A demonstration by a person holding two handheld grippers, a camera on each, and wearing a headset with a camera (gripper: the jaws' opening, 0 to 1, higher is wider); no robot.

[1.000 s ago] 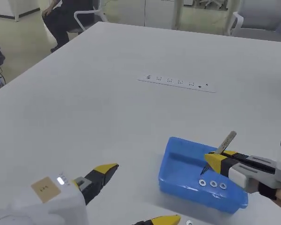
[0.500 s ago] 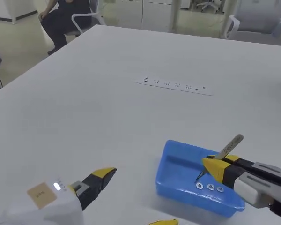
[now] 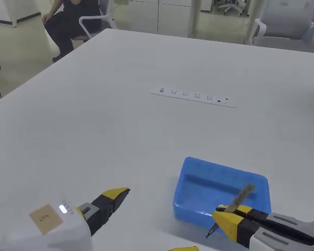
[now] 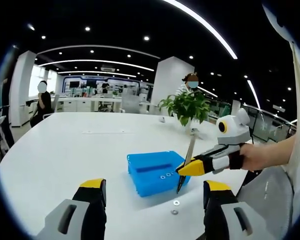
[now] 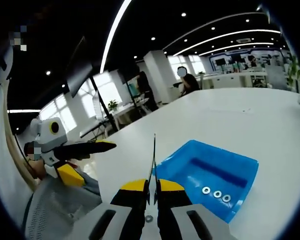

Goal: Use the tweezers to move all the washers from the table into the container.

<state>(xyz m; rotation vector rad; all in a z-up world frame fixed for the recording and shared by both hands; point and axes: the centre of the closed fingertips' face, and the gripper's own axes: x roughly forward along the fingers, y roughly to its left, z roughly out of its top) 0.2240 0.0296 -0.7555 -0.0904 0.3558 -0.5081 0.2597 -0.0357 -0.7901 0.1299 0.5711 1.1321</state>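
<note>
**Tweezers (image 3: 243, 194) backing off the container (image 3: 209, 175)**

The right gripper (image 3: 220, 215) is drawing back, bringing the tweezers' tip outside the near wall. The smooth white table (image 3: 120, 120) is bearing the glossy blue rectangular container. The left gripper (image 4: 154, 184) is gaping empty; the right is clenching the slim metal tweezers. Three flat ring washers (image 5: 216, 193) are lying inside; two loose washers (image 4: 176, 203) are resting just beside it.

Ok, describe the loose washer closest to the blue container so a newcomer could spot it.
On the white table sits a blue container holding three washers. Outside its wall, by the tweezers' tip, two washers lie on bare tabletop. The target washer lies nearer the container than the other washer.
</note>
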